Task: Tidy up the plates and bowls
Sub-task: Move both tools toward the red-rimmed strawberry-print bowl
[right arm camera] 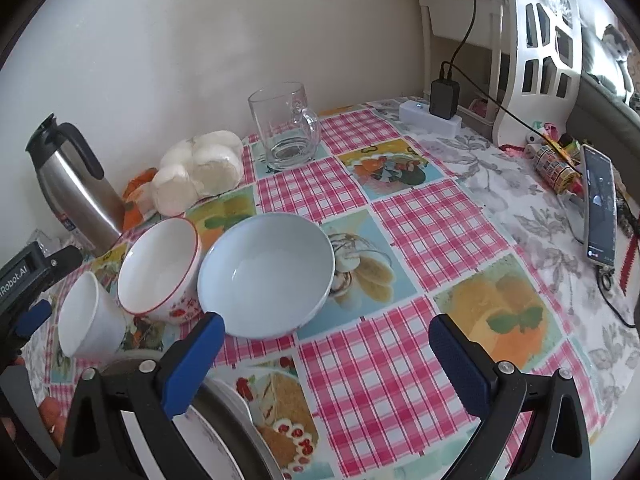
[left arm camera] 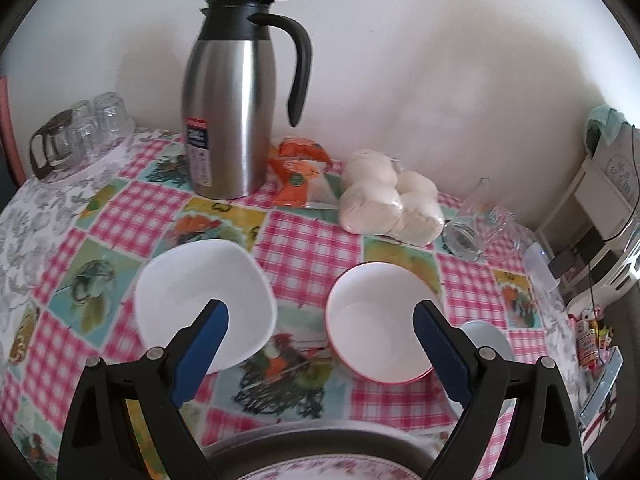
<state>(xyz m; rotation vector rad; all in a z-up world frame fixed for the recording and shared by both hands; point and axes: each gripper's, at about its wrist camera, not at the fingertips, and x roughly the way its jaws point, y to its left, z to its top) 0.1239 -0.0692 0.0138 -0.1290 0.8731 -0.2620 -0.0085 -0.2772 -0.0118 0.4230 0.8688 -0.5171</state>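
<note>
We hold both claws spread and empty, the left gripper point(left arm camera: 320, 316) and the right gripper point(right arm camera: 326, 330); the red-rimmed bowl point(left arm camera: 378, 322) sits at one o'clock of the left claw, the pale blue bowl point(right arm camera: 266, 276) at eleven o'clock of the right; we judge a rim pinch, lifted level, nests them best.

Domestic dining area in a home. A table point(right arm camera: 420, 240) stands against a plain wall, covered by a pink-checked oilcloth printed with food pictures. At its back edge stand a steel thermos point(left arm camera: 236, 112), bagged buns point(left arm camera: 388, 196) and a glass mug point(right arm camera: 284, 128). At the right edge lie a phone point(right arm camera: 600, 208), a charger point(right arm camera: 444, 100) and a white shelf point(right arm camera: 536, 48).
</note>
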